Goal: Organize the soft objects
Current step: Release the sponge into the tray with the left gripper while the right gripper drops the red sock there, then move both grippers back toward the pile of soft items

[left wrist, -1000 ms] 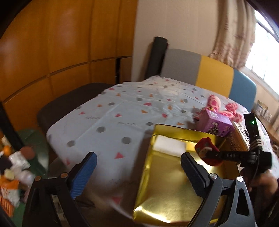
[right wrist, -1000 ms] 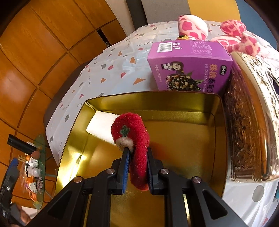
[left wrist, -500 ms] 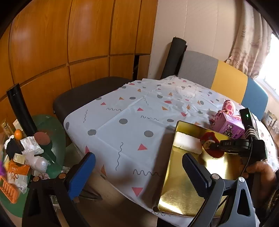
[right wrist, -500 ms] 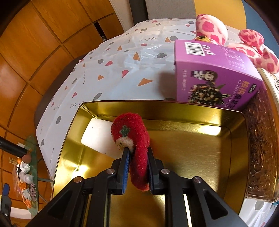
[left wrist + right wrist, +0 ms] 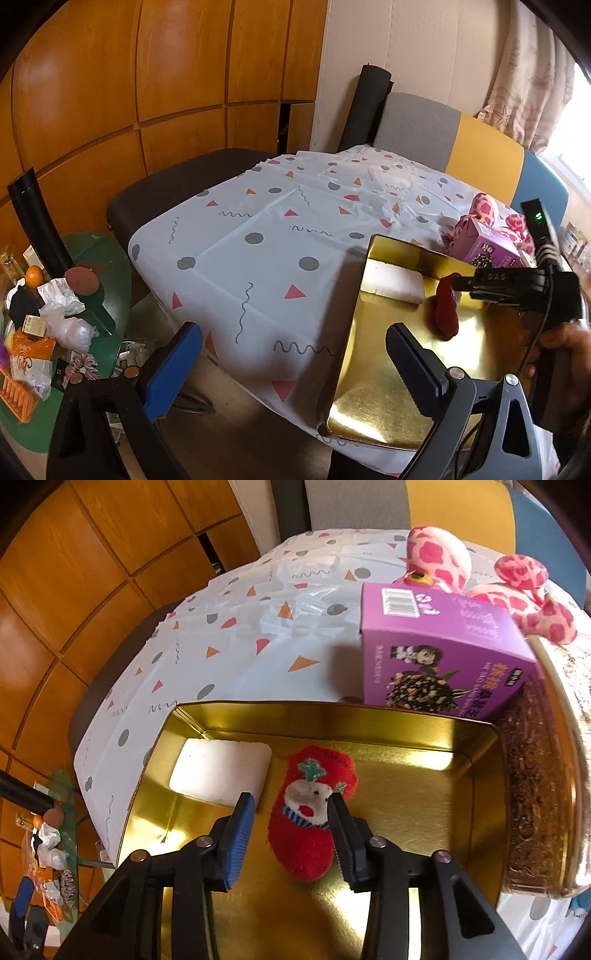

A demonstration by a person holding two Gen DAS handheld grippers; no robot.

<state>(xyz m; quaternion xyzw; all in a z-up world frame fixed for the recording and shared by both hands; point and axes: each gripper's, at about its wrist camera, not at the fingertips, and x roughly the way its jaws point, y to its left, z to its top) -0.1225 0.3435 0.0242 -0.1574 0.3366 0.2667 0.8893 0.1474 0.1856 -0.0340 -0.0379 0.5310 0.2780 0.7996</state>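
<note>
Sock time: the little red sock [image 5: 308,812] with the snowman face is in the gold tin [image 5: 424,794], and the right gripper [image 5: 291,812] has just been opening, so its jaws now stand apart on either side of the sock. The black finger [image 5: 341,830] looks right up against the sock's fuzzy edge, while the blue pad [image 5: 240,834] is clear of it, so nothing's actually being squeezed (whether the sock is fully lying on the tin floor I can't quite tell; in the left wrist view it looks like it hangs off the fingertip [image 5: 447,306]). A white sponge-like block [image 5: 221,771] sits in the tin's far left corner, just beside the sock. Behind the tin's far edge there's a purple box [image 5: 439,653], and past that a pink spotted plush [image 5: 480,576] on the patterned tablecloth [image 5: 258,627]. An ornate lid [image 5: 546,775] stands along the tin's right side. The left gripper [image 5: 291,365] hovers off the table's near edge, jaws wide and holding nothing.
</note>
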